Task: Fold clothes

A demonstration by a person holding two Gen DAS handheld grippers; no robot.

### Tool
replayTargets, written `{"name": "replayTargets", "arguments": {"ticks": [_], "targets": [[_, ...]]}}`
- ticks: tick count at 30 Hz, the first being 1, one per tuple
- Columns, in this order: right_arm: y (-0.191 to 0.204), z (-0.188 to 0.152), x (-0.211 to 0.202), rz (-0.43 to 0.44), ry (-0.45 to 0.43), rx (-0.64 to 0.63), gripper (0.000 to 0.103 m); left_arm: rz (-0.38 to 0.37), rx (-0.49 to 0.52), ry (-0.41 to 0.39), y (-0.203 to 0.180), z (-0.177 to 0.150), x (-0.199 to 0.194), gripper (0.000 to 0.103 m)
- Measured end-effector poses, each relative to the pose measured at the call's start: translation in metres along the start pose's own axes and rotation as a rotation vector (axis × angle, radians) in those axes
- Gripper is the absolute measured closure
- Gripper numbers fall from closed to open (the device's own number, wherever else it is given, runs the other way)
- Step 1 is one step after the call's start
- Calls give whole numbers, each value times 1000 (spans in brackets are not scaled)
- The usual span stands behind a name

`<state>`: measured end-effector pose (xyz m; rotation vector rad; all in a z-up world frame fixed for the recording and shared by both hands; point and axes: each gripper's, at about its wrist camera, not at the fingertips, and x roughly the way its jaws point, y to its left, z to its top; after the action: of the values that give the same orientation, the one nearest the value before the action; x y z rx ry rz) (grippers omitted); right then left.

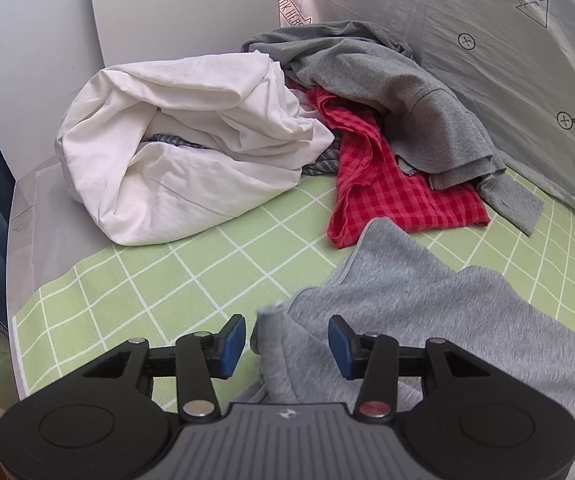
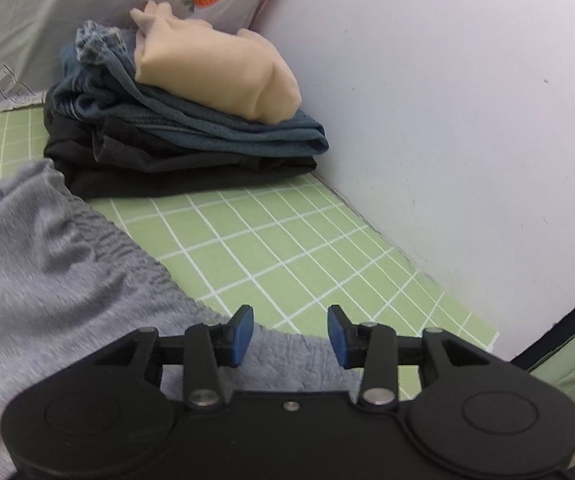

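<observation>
Green checked sheeting (image 1: 191, 276) covers the bed on which all items lie, bounded by pale walls and a printed grey cloth.

Left wrist view: the left tongs (image 1: 286, 340) stand released, blue pads apart. A raised fold of the light grey garment (image 1: 427, 300) sits between the pads, touching neither. That garment spreads to the right of the tongs. Beyond them lies an unfolded heap: a white garment (image 1: 191, 152) ahead left, a red checked garment (image 1: 399, 196) ahead right, and a dark grey garment (image 1: 407, 96) draped over the red one's far side. None of this heap appears in the other view.

Right wrist view: the right tongs (image 2: 290, 334) are likewise released, holding nothing, pads above the garment's gathered edge (image 2: 119, 248). Ahead left, against the wall, stands a folded stack seen here only: black garment (image 2: 159, 164) lowest, blue denim (image 2: 191, 120) over it, beige garment (image 2: 215, 76) uppermost.
</observation>
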<state>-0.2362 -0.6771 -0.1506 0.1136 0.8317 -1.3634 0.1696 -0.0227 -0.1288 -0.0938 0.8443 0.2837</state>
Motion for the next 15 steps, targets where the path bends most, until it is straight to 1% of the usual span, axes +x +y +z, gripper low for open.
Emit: {"name": "replayTargets", "arguments": {"ticks": [2, 4, 7, 8, 10, 13, 15], "targets": [[9, 14, -10, 65, -47, 17, 60, -6, 11, -16, -2, 9, 1, 43], [19, 29, -16, 184, -75, 53, 60, -20, 15, -21, -4, 18, 6, 36], [44, 51, -16, 343, -85, 90, 57, -51, 54, 15, -15, 29, 21, 33], [51, 57, -14, 377, -76, 108, 56, -49, 77, 22, -21, 31, 25, 33], [65, 68, -10, 413, -60, 144, 56, -48, 118, 27, -32, 33, 33, 31], [85, 79, -5, 416, -54, 143, 56, -61, 150, 27, -42, 35, 41, 29], [94, 83, 3, 390, -33, 123, 56, -66, 169, 43, -48, 35, 50, 26]]}}
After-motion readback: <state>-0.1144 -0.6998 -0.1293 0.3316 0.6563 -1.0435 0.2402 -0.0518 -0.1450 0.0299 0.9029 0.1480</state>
